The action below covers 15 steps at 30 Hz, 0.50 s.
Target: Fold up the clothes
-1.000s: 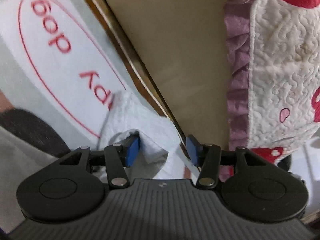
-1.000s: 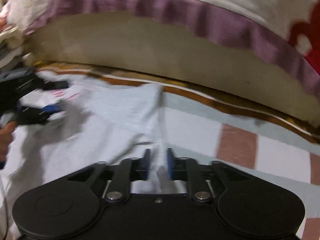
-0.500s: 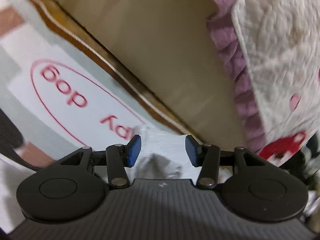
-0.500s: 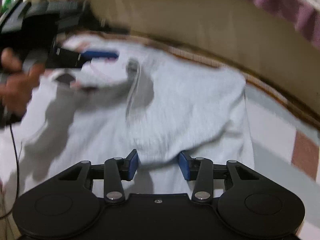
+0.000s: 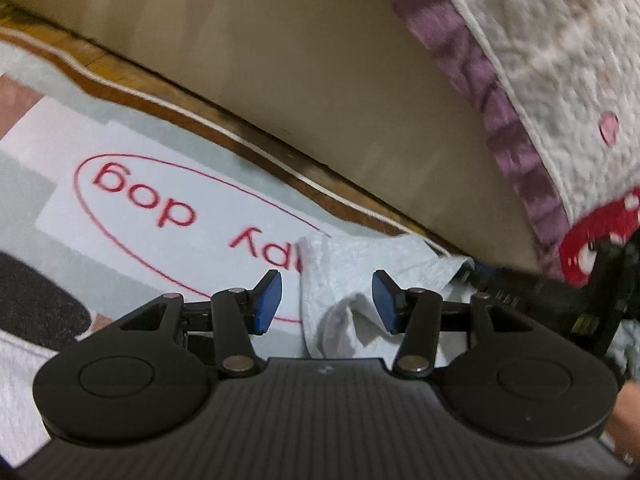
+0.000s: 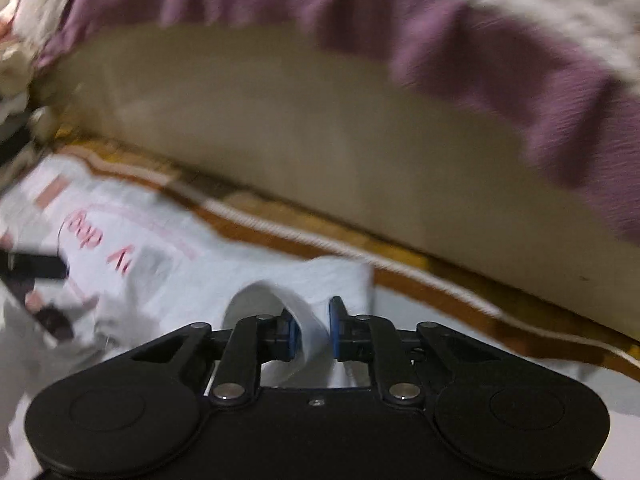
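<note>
Nearest the right wrist camera, the right gripper [image 6: 310, 330] has just been closing its fingers, and there's a raised fold of the white garment [image 6: 280, 300] standing between the blue pads; the left pad looks like it touches the cloth, but a sliver of gap shows on the right side, so it can't really be told whether the pinch is fully made. Over on the left wrist view, the left gripper [image 5: 326, 300] sits with its fingers parted about halfway, a bunched corner of the same garment [image 5: 360, 272] lying between them and resting against the right pad only, nothing squeezed. The garment itself is spread flat on a printed mat [image 5: 120, 208] on the floor, the one with red lettering inside an oval. Just past the mat's brown edge is the beige side of a bed [image 6: 320, 140], with a purple ruffle [image 6: 480, 48] and a white quilted cover [image 5: 560, 40] hanging over the top. Looks like the step is taking hold of an edge of the cloth with both hands, before a fold gets carried over. Next move probably needs the right pinch confirmed and the left fingers shut on their corner, then both lifted evenly so the fabric doesn't slip out or drag crooked.
</note>
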Each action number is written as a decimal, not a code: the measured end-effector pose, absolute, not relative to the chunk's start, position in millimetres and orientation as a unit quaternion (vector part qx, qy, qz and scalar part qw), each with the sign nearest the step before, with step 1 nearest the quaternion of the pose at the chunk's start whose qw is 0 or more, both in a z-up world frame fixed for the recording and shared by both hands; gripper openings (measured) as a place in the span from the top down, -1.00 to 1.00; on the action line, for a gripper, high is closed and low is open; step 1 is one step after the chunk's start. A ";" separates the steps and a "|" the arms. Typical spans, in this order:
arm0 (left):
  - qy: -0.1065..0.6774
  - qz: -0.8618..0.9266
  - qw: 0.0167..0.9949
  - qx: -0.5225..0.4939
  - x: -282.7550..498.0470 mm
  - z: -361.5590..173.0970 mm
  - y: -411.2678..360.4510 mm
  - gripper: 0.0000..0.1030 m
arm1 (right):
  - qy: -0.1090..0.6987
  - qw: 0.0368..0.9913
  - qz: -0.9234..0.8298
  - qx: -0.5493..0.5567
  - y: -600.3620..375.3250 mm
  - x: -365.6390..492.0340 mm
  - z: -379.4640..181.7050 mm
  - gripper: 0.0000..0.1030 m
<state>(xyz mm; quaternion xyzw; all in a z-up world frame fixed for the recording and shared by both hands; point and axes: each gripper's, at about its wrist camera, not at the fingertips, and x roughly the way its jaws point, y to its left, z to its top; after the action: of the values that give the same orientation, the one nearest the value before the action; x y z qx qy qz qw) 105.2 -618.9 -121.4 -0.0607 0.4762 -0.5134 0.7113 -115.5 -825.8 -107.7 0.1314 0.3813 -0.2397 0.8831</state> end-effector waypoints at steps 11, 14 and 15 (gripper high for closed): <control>0.432 -0.559 0.698 0.118 54.9 -133.6 -659.8 -0.09 | 0.320 0.879 -0.250 0.252 -846.9 -175.1 -99.4 0.38; 0.429 -0.496 0.748 0.103 62.4 -141.9 -662.4 -0.05 | 0.314 0.872 -0.261 0.270 -857.9 -165.7 -102.7 0.34; 0.427 -0.482 0.760 0.092 66.3 -142.4 -660.3 -0.05 | 0.311 0.868 -0.257 0.291 -863.4 -159.8 -102.0 0.33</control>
<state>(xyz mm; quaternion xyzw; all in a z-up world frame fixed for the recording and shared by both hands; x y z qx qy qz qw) 66.3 -660.3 -142.4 0.0919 0.4269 -0.4815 0.7599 -159.8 -863.4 -102.0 0.2910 0.3107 -0.2570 0.8676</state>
